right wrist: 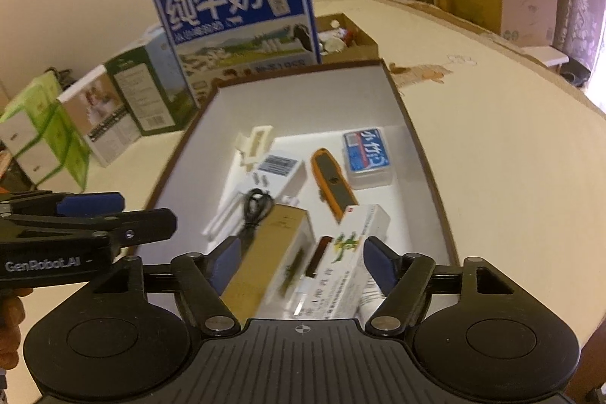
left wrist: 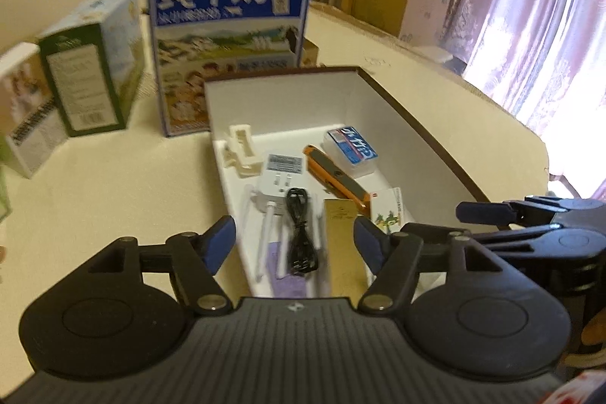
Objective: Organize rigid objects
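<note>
An open white-lined box with a brown rim [left wrist: 416, 125] [right wrist: 414, 146] holds a cream plastic piece [right wrist: 253, 142], a white router [left wrist: 280, 177], a black cable [left wrist: 301, 233], an orange tool [right wrist: 333, 184], a blue card case [right wrist: 367, 154], a gold box [right wrist: 272, 252] and a white medicine box [right wrist: 348, 260]. My left gripper [left wrist: 295, 245] hovers open over the box's near left end, above the cable. My right gripper [right wrist: 303, 262] hangs open over the gold and white boxes; its pads touch neither. Each gripper shows at the edge of the other's view.
A tall blue milk carton case [left wrist: 227, 25] [right wrist: 242, 21] stands right behind the box. A green carton [right wrist: 147, 89] and other cartons line the table's left. A small brown box of odds [right wrist: 341, 36] sits behind. Cardboard and curtains stand at the far right.
</note>
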### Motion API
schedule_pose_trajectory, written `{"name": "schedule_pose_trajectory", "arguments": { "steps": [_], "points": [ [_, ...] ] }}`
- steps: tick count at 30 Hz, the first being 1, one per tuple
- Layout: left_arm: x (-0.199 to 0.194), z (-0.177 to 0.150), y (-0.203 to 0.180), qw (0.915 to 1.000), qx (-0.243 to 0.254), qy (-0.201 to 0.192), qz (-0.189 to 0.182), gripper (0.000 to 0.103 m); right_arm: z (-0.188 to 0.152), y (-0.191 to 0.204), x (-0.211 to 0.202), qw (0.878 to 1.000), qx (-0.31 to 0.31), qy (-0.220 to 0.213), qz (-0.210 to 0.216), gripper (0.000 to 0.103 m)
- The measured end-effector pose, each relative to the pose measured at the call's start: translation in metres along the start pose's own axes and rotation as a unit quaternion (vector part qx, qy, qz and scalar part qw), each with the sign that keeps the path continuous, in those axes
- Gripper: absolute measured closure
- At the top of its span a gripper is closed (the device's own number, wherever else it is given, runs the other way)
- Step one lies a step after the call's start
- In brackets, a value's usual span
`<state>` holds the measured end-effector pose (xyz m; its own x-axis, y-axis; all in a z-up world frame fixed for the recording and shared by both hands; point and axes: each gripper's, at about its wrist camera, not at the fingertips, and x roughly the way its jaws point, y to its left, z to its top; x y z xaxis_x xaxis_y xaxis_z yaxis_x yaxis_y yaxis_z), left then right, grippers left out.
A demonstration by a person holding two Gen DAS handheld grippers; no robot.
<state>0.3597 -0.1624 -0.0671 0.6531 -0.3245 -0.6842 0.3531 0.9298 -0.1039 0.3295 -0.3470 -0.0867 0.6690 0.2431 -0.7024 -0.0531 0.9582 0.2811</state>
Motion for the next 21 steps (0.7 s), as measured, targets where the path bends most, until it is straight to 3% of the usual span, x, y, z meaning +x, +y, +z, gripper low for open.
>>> {"name": "schedule_pose_trajectory", "arguments": {
  "steps": [7,21],
  "points": [
    [-0.059,-0.03,0.023,0.9988,-0.006,-0.026,0.042,0.029,-0.012,0.036,-0.023,1.0,-0.004,-0.008,0.028,0.031],
    [-0.149,-0.11,0.073,0.9898,-0.088,0.008,0.112,0.026,-0.067,0.119,-0.046,0.993,-0.061,0.039,0.097,0.031]
  ]
}}
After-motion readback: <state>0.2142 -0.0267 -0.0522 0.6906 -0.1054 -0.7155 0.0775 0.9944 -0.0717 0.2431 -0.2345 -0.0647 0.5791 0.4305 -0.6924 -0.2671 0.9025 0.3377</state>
